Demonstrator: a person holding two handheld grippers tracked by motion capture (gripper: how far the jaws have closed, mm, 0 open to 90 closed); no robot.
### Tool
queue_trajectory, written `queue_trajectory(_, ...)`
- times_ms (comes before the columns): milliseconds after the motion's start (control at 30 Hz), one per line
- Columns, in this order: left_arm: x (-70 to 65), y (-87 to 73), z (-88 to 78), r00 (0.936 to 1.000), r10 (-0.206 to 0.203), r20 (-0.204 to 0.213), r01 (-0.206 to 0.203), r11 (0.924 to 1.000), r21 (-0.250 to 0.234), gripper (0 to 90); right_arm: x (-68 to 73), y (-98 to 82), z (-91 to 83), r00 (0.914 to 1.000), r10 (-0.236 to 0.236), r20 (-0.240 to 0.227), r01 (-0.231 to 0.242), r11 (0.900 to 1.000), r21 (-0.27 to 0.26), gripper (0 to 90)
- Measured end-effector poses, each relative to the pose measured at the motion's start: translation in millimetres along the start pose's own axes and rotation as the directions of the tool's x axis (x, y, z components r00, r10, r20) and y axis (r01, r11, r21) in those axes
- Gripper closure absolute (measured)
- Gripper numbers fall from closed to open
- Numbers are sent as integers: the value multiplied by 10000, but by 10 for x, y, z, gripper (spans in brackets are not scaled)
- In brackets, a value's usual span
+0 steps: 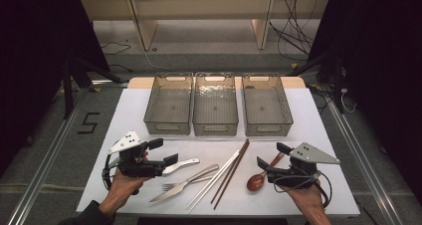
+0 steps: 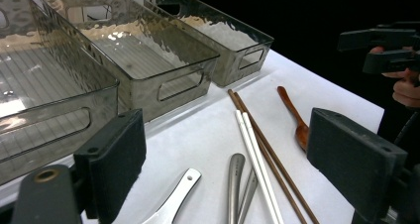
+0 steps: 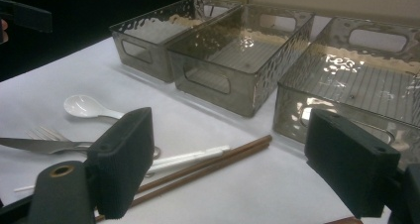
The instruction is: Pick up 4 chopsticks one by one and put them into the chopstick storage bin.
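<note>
Cutlery lies loose on the white table (image 1: 298, 120): a white spoon (image 3: 84, 106), a metal fork (image 1: 175, 186) and knife (image 1: 191, 179), white chopsticks (image 1: 215, 179), brown chopsticks (image 1: 233, 170) and a wooden spoon (image 1: 258, 181). My left gripper (image 1: 164, 152) hovers at the left over the white spoon's bowl end, open, with nothing between its jaws. My right gripper (image 1: 273, 155) is open beside the wooden spoon and empty too. In the left gripper view the chopsticks (image 2: 257, 149) and the wooden spoon (image 2: 297, 122) lie ahead of the left gripper (image 2: 233, 174).
Three clear grey bins (image 1: 169, 105) (image 1: 215, 105) (image 1: 266, 105) stand side by side at the back of the table, all empty. A shelf frame and cables sit beyond on the floor. The table's front edge runs just under both hands.
</note>
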State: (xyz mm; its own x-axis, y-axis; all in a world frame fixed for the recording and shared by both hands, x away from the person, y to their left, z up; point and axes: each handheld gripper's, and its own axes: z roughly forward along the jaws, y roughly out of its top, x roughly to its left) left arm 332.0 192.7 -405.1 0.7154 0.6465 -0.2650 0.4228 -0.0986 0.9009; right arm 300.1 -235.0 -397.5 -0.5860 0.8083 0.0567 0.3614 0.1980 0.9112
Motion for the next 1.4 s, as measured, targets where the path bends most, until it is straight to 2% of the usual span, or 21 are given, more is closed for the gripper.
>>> queue_trajectory(333, -18, -2, 71, 9999, 86, -99, -78, 9969, 779, 155, -19, 8, 0, 9999, 71, 142, -72, 9999, 121, 203)
queue_trajectory(433, -26, -2, 111, 10000, 4, -75, 5, 9925, 1221, 156, -19, 14, 6, 9998, 71, 167, -75, 9997, 234, 203)
queue_trajectory(567, -50, 2, 189, 9997, 121, -208, -77, 9804, 1971, 156, -24, 19, 5, 9998, 62, 192, -67, 9997, 241, 202)
queue_trajectory(667, -86, -2, 281, 9990, 412, -151, -354, 9595, 2794, 161, -36, 24, 5, 9997, 29, 236, -37, 9994, 334, 202)
queue_trajectory(767, -142, -23, 386, 9951, 963, -208, -826, 9306, 3565, 161, -30, 23, 16, 9997, 23, 225, -34, 9988, 485, 203)
queue_trajectory(900, -195, -45, 522, 9923, 1236, -78, -1077, 8923, 4383, 166, -23, 22, 30, 9997, -58, 216, 45, 9982, 601, 204)
queue_trajectory(1033, -249, -58, 644, 9883, 1525, -4, -1321, 8573, 4976, 190, -24, 16, 49, 9997, -158, 175, 144, 9969, 769, 206)
queue_trajectory(1067, -273, -61, 692, 9862, 1651, 78, -1453, 8435, 5171, 202, -24, 15, 52, 9998, -148, 166, 134, 9966, 814, 206)
queue_trajectory(1100, -296, -65, 729, 9854, 1694, 137, -1506, 8329, 5325, 213, -24, 13, 56, 9997, -156, 172, 141, 9964, 839, 205)
queue_trajectory(1200, -359, -78, 832, 9823, 1827, 403, -1732, 8065, 5654, 242, -28, 10, 58, 9997, -187, 142, 174, 9958, 903, 207)
queue_trajectory(1233, -376, -80, 864, 9805, 1900, 500, -1835, 7945, 5789, 254, -29, 10, 60, 9997, -179, 148, 165, 9955, 936, 207)
queue_trajectory(1300, -419, -92, 927, 9776, 2045, 495, -1941, 7859, 5871, 281, -32, 8, 63, 9998, -172, 140, 158, 9951, 979, 208)
queue_trajectory(1333, -429, -87, 955, 9750, 2127, 637, -2075, 7711, 6019, 290, -32, 7, 65, 9998, -154, 120, 141, 9950, 991, 208)
queue_trajectory(1367, -442, -86, 984, 9741, 2150, 706, -2123, 7604, 6138, 301, -32, 7, 66, 9998, -145, 110, 133, 9950, 995, 208)
queue_trajectory(1400, -454, -88, 1011, 9729, 2169, 796, -2187, 7530, 6207, 318, -33, 7, 67, 9999, -140, 98, 129, 9948, 1006, 208)
